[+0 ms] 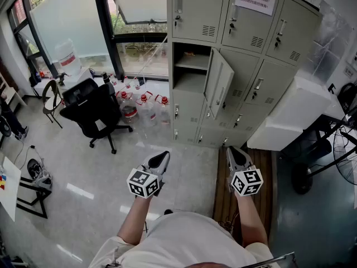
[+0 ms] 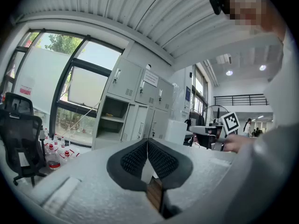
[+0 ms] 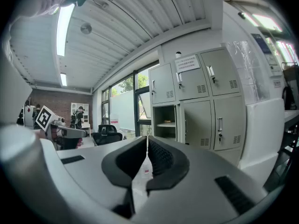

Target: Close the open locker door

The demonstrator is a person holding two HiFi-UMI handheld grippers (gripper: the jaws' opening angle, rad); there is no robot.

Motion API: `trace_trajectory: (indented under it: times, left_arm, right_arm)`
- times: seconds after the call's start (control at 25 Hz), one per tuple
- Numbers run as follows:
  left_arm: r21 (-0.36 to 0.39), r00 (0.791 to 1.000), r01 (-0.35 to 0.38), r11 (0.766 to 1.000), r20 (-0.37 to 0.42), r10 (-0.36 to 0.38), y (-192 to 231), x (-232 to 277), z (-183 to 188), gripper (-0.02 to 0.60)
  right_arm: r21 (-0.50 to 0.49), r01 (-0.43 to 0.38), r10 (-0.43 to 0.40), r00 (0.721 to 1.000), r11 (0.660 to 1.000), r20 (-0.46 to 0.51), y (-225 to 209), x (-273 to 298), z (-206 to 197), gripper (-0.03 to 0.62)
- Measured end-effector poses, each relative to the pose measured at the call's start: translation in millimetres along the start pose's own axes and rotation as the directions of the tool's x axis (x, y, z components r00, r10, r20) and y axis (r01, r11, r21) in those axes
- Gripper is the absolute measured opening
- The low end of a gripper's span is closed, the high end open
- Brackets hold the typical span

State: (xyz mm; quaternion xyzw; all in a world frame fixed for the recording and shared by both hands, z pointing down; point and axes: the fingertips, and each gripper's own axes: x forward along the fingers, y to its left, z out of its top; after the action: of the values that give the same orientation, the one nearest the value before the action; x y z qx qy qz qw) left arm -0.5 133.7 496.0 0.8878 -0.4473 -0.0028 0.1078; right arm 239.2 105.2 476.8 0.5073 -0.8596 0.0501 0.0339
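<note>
A bank of grey lockers [image 1: 245, 66] stands ahead by the window. One door [image 1: 218, 84] in the left column hangs open outward, showing a shelf inside the compartment [image 1: 191, 67]. My left gripper [image 1: 162, 158] and right gripper [image 1: 235, 155] are held side by side well short of the lockers, both pointing at them. Both are shut with nothing between the jaws. In the left gripper view, the open compartment [image 2: 112, 121] sits beyond the left gripper [image 2: 147, 143]. The right gripper view shows the open compartment [image 3: 164, 121] just above the right gripper [image 3: 147, 140].
A black office chair [image 1: 89, 109] and several water bottles [image 1: 142, 106] stand left of the lockers. A white box-like unit [image 1: 293, 111] sits against the lockers' right side, with a fan [image 1: 344, 159] beyond. A brown mat [image 1: 245, 190] lies under my right arm.
</note>
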Motion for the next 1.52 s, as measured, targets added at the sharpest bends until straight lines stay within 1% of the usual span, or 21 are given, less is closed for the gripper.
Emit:
trace_trajectory:
  times: [0.52, 0.72, 0.88, 1.08, 1.36, 1.52]
  left_arm:
    - [0.001, 1.000, -0.009, 1.000, 0.005, 0.009, 6.1, -4.6, 0.4, 0.015]
    - [-0.005, 1.000, -0.011, 1.000, -0.002, 0.011, 7.1, -5.3, -3.1, 0.015]
    - [-0.010, 1.000, -0.015, 1.000, -0.010, 0.015, 9.9, -6.3, -5.0, 0.015]
    - [-0.016, 1.000, -0.014, 1.000, -0.016, 0.014, 14.8, -6.8, -11.1, 0.015]
    - [-0.019, 1.000, 0.007, 1.000, -0.025, -0.007, 18.2, -4.2, -13.4, 0.015]
    - [-0.020, 0.999, 0.021, 1.000, -0.032, -0.021, 22.4, -4.4, -14.7, 0.015]
  right_arm:
    - [0.001, -0.004, 0.004, 1.000, 1.000, 0.011, 6.3, 2.4, 0.8, 0.012]
    - [0.037, 0.022, -0.023, 0.999, 0.999, 0.023, 1.2, 3.8, 0.5, 0.014]
    - [0.027, 0.039, -0.039, 0.999, 0.999, 0.020, 0.7, 4.4, 0.4, 0.015]
    - [0.020, 0.038, -0.038, 0.999, 0.999, 0.015, 5.2, 6.4, -5.7, 0.022]
    - [0.021, 0.050, -0.050, 0.999, 0.999, 0.012, 8.6, 7.4, -7.9, 0.095]
    - [0.023, 0.065, -0.065, 0.998, 0.998, 0.006, 11.0, 9.1, -9.7, 0.115]
